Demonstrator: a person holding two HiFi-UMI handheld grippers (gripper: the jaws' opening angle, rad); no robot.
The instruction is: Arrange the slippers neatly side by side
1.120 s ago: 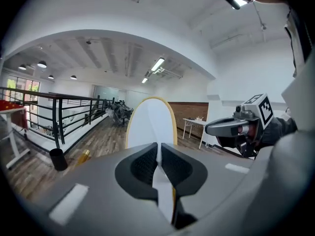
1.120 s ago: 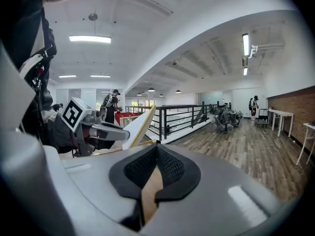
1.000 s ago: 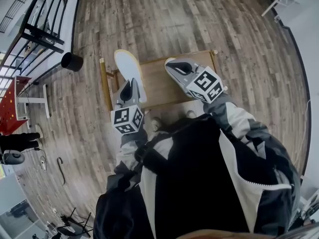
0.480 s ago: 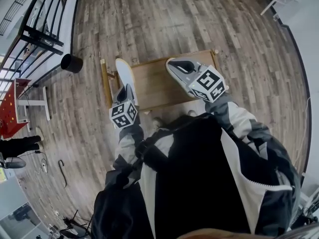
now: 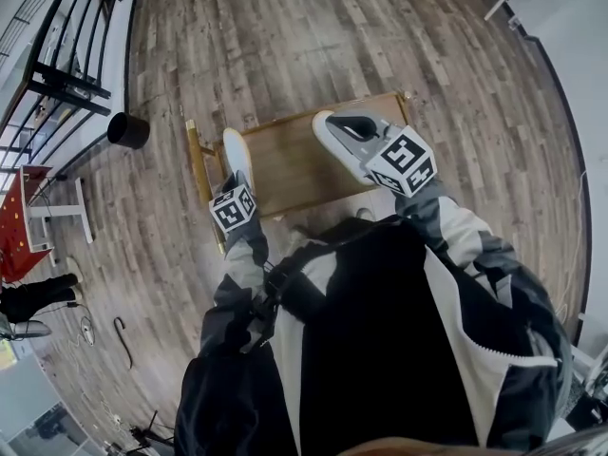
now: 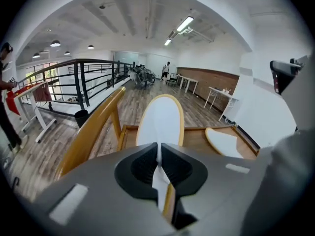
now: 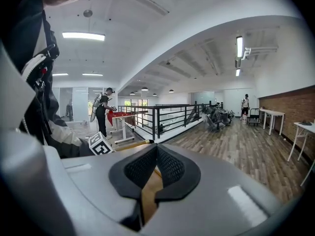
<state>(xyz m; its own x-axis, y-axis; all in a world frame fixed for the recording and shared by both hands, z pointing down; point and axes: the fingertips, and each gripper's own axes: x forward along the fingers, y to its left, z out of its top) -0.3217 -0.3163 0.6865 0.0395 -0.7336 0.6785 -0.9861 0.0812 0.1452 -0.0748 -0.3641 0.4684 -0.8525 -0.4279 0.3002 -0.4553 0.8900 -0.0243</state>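
A white slipper with a tan rim (image 6: 160, 119) is pinched at its near end by my left gripper (image 6: 159, 154), which is shut on it. In the head view that slipper (image 5: 235, 148) hangs turned nearly on edge over the left end of the low wooden table (image 5: 290, 169), ahead of the left gripper (image 5: 237, 173). The second white slipper (image 6: 224, 141) lies flat on the table's right part. In the head view it (image 5: 322, 134) peeks out beside my right gripper (image 5: 340, 126), which hovers over it. The right gripper (image 7: 155, 154) is shut with nothing visible between its fingers.
A yellow wooden rail (image 5: 196, 160) runs along the table's left side and rises beside the held slipper (image 6: 88, 127). A black bin (image 5: 126, 130) stands on the plank floor to the left, by a black railing (image 6: 93, 80). A red table (image 5: 19, 212) and a person are farther left.
My left gripper has drawn the slipper leftward toward the rail and turned it more on edge. The right gripper has stayed over the second slipper.
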